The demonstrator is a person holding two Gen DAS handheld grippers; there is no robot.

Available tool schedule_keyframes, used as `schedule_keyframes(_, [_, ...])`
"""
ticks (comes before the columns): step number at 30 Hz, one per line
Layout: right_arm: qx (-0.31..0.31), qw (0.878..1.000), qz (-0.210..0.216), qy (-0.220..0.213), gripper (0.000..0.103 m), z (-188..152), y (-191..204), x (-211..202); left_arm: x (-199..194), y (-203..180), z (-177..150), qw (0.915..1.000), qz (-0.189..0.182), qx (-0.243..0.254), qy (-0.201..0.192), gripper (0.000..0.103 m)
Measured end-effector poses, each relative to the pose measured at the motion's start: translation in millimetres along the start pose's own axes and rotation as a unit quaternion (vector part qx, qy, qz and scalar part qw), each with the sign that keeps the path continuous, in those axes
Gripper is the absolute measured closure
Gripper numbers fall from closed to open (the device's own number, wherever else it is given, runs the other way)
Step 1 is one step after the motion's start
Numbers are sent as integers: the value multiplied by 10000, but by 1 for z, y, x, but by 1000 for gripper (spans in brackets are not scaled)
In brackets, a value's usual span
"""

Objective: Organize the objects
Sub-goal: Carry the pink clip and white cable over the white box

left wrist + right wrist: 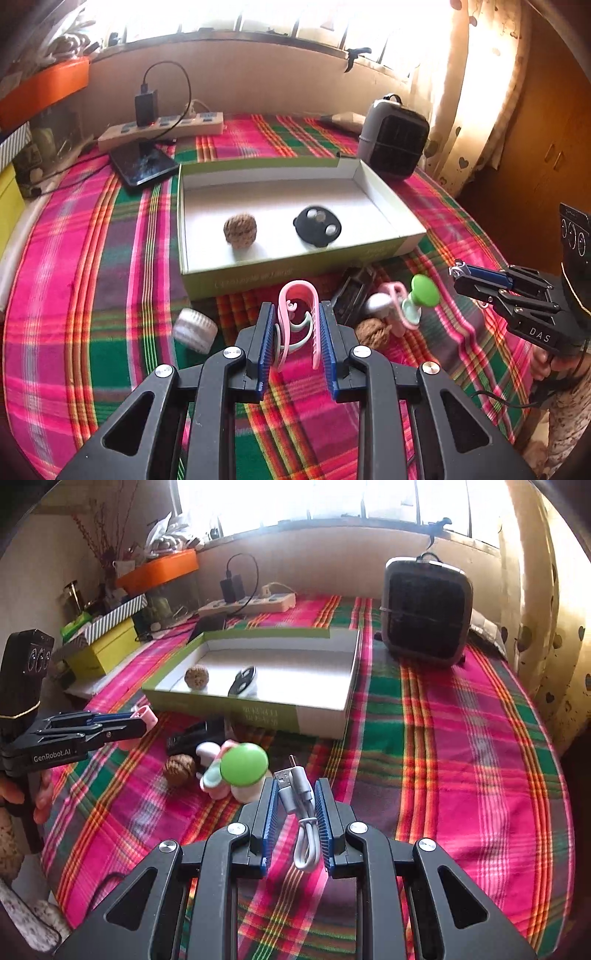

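Observation:
My left gripper [297, 314] is shut on a pink hair claw clip [297, 325], lifted above the plaid cloth just in front of the shallow green-and-white box [295, 273]. Inside the box lie a walnut [240, 229] and a black round gadget [317, 226]. My right gripper [295, 792] is shut on a coiled grey USB cable [301, 812], right of a small pile: a green-capped mushroom toy [243, 764], a second walnut [180, 770], a pink clip [397, 306] and a black stapler-like piece [197, 734]. The left gripper [142, 722] shows at the left of the right wrist view.
A roll of white tape [194, 330] lies left of my left gripper. Behind the box sit a phone [144, 166], a power strip [162, 129] with a charger, and a grey heater [426, 613]. Boxes [107, 646] crowd the left edge; a curtain [476, 92] hangs right.

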State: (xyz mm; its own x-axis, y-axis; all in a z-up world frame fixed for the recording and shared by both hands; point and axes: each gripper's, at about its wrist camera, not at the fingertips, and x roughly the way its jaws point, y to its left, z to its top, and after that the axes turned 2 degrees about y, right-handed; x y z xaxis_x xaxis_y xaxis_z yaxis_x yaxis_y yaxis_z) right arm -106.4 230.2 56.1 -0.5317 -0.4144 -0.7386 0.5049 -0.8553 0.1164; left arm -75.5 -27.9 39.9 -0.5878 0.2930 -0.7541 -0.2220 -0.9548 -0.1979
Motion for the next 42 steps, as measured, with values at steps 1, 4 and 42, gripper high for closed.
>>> schedule_keyframes(1, [-6, 10000, -13, -12, 82, 2, 0, 0, 0, -1, 3, 10000, -3, 27, -21, 81])
schedule_keyframes(4, [-10, 10000, -20, -54, 82, 11, 0, -1, 1, -1, 12, 10000, -37, 41, -47, 81])
schedule_keyframes(42, [-160, 9985, -168, 504, 81, 120, -22, 109, 100, 22, 101, 9995, -10, -40, 322, 81])
